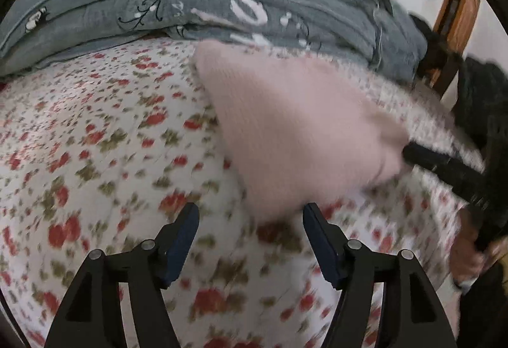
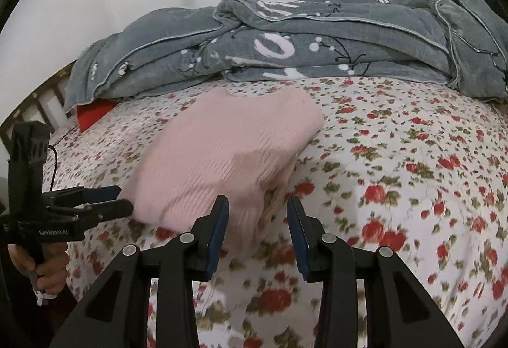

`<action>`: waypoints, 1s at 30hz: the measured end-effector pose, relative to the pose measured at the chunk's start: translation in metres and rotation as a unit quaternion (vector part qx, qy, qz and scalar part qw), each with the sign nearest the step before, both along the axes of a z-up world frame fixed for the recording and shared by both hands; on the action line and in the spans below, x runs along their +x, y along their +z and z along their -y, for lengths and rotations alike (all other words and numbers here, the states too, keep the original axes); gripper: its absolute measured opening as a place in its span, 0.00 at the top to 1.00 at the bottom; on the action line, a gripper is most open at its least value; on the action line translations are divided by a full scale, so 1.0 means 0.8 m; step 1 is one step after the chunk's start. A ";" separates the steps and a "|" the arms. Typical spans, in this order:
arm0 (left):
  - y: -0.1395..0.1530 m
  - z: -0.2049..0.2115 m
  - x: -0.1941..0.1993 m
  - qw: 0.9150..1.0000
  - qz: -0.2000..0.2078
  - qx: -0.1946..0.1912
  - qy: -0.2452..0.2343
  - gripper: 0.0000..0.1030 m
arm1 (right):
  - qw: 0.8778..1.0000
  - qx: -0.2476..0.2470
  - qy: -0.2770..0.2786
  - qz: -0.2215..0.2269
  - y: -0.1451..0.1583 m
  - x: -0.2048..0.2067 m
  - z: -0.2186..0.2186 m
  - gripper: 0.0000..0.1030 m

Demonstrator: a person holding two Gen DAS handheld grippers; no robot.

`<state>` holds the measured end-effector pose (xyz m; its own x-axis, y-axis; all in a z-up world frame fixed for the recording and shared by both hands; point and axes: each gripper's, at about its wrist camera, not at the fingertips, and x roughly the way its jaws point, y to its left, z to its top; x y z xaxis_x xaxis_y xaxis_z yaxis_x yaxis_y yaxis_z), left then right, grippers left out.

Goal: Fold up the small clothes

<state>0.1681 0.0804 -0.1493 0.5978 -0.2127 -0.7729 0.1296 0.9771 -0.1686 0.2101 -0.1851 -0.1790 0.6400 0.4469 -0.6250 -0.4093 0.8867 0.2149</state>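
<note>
Two grippers flank a folded pink sweater (image 2: 228, 154) on the flowered bedsheet (image 2: 397, 157), below the grey quilt (image 2: 285, 40).

The left gripper (image 1: 250, 214) stands wide open and empty at the sweater's near edge; the right gripper (image 2: 257, 205) is part open, empty, its jaws bracketing the near corner. A clean next fold likely needs both to pinch near corners evenly and lift together.

Floral bed (image 2: 412, 157) — pink sweater (image 2: 228, 151), grey quilt (image 2: 317, 52) on it
</note>
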 end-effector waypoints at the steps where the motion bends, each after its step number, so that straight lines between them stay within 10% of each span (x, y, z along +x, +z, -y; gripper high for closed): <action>1: -0.005 0.003 -0.003 1.000 -0.005 0.016 -0.001 0.36 | 1.000 0.002 0.004 0.000 -0.001 -0.004 0.000 0.63; 6: -0.007 0.011 -0.001 0.999 0.007 0.040 0.007 0.37 | 1.000 0.019 0.017 -0.011 -0.013 -0.013 -0.004 0.63; 9: -0.002 0.015 0.008 1.000 0.012 0.026 -0.003 0.67 | 0.999 0.029 0.010 -0.016 -0.019 -0.006 -0.009 0.66; 11: 0.002 0.016 0.009 1.000 0.008 -0.002 -0.015 0.85 | 0.999 0.044 0.018 -0.015 -0.019 -0.002 -0.011 0.92; 16: -0.003 0.012 0.000 1.000 0.012 -0.001 -0.012 0.86 | 0.997 0.079 0.012 0.017 -0.004 -0.007 0.012 0.94; 21: -0.004 -0.011 -0.016 0.999 0.008 -0.035 -0.005 0.82 | 0.999 0.006 0.018 -0.033 -0.037 0.005 0.001 0.92; 27: 0.021 -0.033 -0.015 0.999 0.032 -0.033 0.024 0.70 | 0.999 0.009 0.007 0.040 0.016 -0.001 0.010 0.74; 30: 0.036 -0.023 0.012 0.998 0.045 -0.033 0.021 0.48 | 0.998 0.013 -0.007 0.055 0.027 0.019 -0.003 0.74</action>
<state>0.1774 0.0988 -0.1205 0.6736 -0.2353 -0.7006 0.1069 0.9690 -0.2227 0.2256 -0.1827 -0.1577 0.7103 0.4523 -0.5393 -0.4191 0.8874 0.1923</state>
